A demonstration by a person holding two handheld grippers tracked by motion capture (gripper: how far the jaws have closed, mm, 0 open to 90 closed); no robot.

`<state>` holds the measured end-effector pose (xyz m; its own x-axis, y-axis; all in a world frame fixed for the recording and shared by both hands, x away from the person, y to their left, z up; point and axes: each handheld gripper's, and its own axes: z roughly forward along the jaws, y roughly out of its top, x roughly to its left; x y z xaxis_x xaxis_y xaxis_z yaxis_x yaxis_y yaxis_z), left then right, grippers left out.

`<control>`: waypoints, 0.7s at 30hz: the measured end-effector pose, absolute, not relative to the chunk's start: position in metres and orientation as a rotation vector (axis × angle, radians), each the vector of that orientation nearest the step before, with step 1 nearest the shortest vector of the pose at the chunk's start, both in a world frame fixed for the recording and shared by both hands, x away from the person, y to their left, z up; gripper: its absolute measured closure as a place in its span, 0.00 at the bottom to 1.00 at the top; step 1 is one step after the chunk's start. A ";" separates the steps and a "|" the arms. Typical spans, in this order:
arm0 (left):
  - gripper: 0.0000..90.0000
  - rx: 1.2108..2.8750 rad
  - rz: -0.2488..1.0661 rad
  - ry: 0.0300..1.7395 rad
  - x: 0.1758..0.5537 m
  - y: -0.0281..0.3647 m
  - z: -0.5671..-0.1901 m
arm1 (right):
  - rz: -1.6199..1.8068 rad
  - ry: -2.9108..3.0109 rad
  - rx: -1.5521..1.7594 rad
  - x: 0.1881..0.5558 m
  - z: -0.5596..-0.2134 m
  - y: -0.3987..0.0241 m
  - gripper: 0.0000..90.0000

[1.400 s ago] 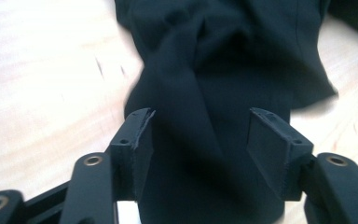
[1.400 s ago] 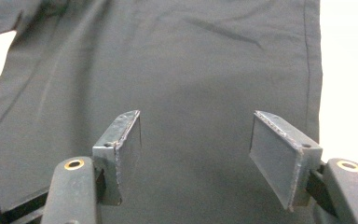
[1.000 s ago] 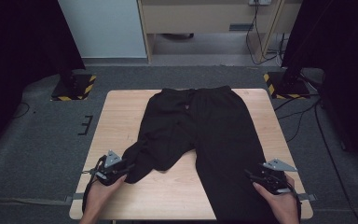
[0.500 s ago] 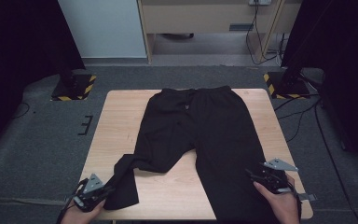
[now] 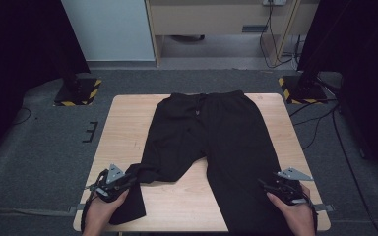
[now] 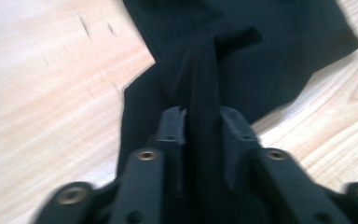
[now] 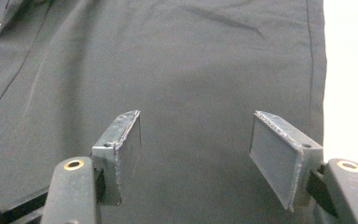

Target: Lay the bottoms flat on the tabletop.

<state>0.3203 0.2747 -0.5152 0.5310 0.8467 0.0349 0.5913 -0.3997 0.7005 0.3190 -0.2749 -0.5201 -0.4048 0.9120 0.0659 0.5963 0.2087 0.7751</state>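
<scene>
Black trousers [image 5: 211, 132] lie flat on the wooden table [image 5: 123, 128], waistband at the far side. Their left leg [image 6: 242, 51] bends toward the near-left corner, its end lying by the front edge. My left gripper [image 5: 129, 179] sits at that corner; its jaws have just been closing, and in the left gripper view [image 6: 203, 122] they pinch a raised fold of the leg. My right gripper [image 5: 263, 184] rests over the lower right leg [image 7: 191, 60] near the front right. Its jaws [image 7: 196, 137] stand open above smooth cloth, gripping nothing.
Bare wood shows left of the trousers and between the legs. Two stands with yellow-and-black striped bases [image 5: 76, 93] [image 5: 300, 88] flank the table's far corners. Cables [image 5: 320, 123] trail on the grey floor to the right. A cabinet [image 5: 211, 14] stands beyond.
My left gripper dragged the left leg out to the near-left corner, then moved back up a little. The leg, bunched before, now reaches the front edge. The right gripper stayed put.
</scene>
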 end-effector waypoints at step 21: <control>0.84 2.186 0.488 1.139 0.288 0.284 -0.499 | 1.045 2.083 1.406 0.319 -0.521 -0.276 0.38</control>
<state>0.2880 0.2843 -0.4988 0.5601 0.8275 0.0394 0.5991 -0.4374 0.6706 0.3190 -0.2756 -0.5208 -0.4029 0.9127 0.0679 0.6000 0.2074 0.7726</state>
